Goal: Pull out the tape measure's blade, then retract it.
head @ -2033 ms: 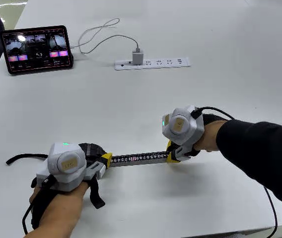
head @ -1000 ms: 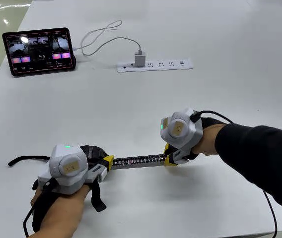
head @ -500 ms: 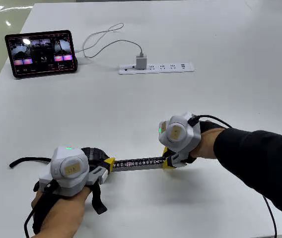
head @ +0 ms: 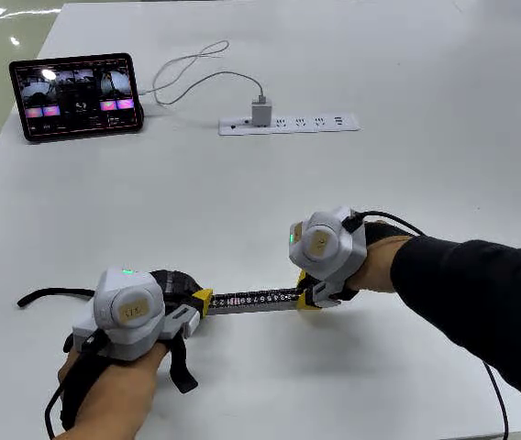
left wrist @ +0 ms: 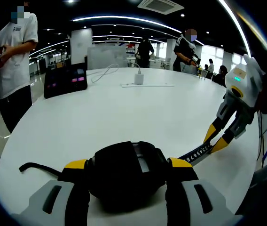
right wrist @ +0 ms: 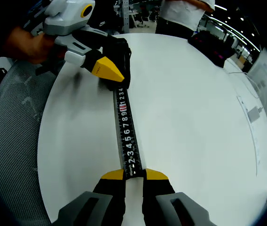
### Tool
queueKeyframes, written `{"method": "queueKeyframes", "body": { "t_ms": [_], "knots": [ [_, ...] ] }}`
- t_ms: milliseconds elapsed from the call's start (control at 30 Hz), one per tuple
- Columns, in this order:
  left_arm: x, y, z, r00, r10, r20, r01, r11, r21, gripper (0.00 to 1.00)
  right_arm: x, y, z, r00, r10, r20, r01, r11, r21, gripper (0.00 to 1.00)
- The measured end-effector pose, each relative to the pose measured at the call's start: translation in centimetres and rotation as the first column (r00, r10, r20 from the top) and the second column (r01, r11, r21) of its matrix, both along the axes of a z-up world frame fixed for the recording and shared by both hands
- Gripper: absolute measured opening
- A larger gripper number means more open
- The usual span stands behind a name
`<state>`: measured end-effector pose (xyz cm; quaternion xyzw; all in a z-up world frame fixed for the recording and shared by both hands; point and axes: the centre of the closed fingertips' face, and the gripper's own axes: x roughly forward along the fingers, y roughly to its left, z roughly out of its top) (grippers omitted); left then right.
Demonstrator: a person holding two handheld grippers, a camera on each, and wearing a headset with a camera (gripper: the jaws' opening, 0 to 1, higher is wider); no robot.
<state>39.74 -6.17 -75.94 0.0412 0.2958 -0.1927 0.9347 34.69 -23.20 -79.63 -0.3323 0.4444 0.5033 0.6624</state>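
Note:
The tape measure's black case (head: 171, 284) lies on the white table, and my left gripper (head: 193, 303) is shut on it, its yellow tips on either side of the case (left wrist: 126, 172). A short length of numbered blade (head: 253, 299) runs flat along the table to my right gripper (head: 304, 301), which is shut on the blade's end. In the right gripper view the blade (right wrist: 126, 136) stretches from my right gripper (right wrist: 134, 174) to the case (right wrist: 117, 52). The left gripper view has the right gripper (left wrist: 216, 140) at its right side, on the blade (left wrist: 197, 154).
A tablet (head: 75, 94) stands at the far left of the table. A power strip (head: 288, 123) with a charger and white cable lies at the back. A black strap (head: 45, 295) trails left from the case. A mesh chair (right wrist: 11, 141) sits beside the table; people stand beyond.
My right gripper has moved left toward the case with the blade's end, so the exposed blade is shorter. The left gripper and case have stayed put.

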Motion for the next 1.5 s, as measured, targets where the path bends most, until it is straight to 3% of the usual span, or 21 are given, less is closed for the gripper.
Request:
{"method": "queueKeyframes", "body": {
  "t_ms": [1500],
  "knots": [
    [0.0,0.0,0.0,1.000,-0.001,0.007,0.001,1.000,0.008,0.61,0.4,1.9,0.0,1.000,0.002,0.013,-0.003,1.000,0.025,0.09]
  ]
}}
